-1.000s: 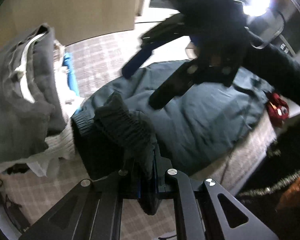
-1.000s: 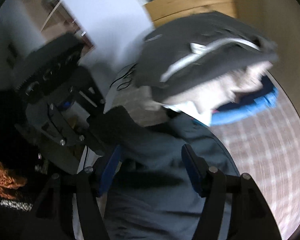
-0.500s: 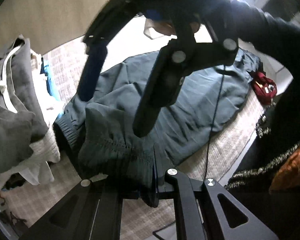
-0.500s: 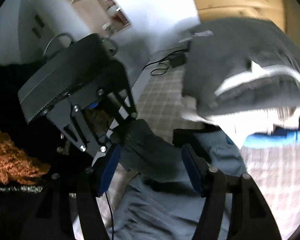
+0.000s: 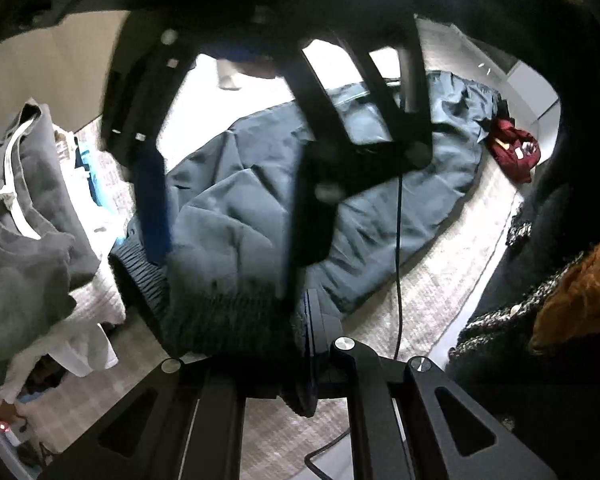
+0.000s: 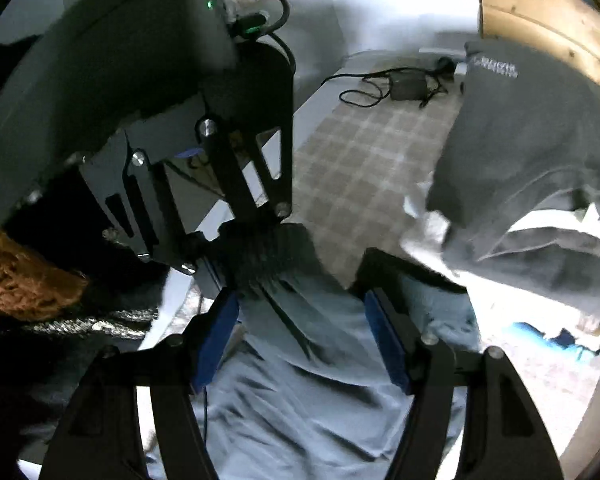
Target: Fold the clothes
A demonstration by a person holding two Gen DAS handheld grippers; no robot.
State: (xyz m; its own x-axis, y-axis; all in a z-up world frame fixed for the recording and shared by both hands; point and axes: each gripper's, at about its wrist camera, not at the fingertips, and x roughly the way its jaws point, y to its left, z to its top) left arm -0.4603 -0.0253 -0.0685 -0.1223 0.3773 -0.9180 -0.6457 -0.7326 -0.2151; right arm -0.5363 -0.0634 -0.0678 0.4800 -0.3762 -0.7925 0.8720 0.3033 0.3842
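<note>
A slate-blue jacket lies spread on the checked bed cover. My left gripper is shut on its dark ribbed cuff and holds the sleeve up. My right gripper is open, its blue pads on either side of the sleeve fabric just behind the cuff. In the left wrist view the right gripper hangs over the jacket, fingers straddling the sleeve. In the right wrist view the left gripper grips the cuff close ahead.
A stack of folded grey and white clothes stands at the left, also in the right wrist view. A dark red item lies at the jacket's far end. A charger and cable lie on the cover.
My right gripper has swung in closer over the held sleeve, its open fingers now straddling the fabric behind the cuff. My left gripper keeps its hold on the cuff.
</note>
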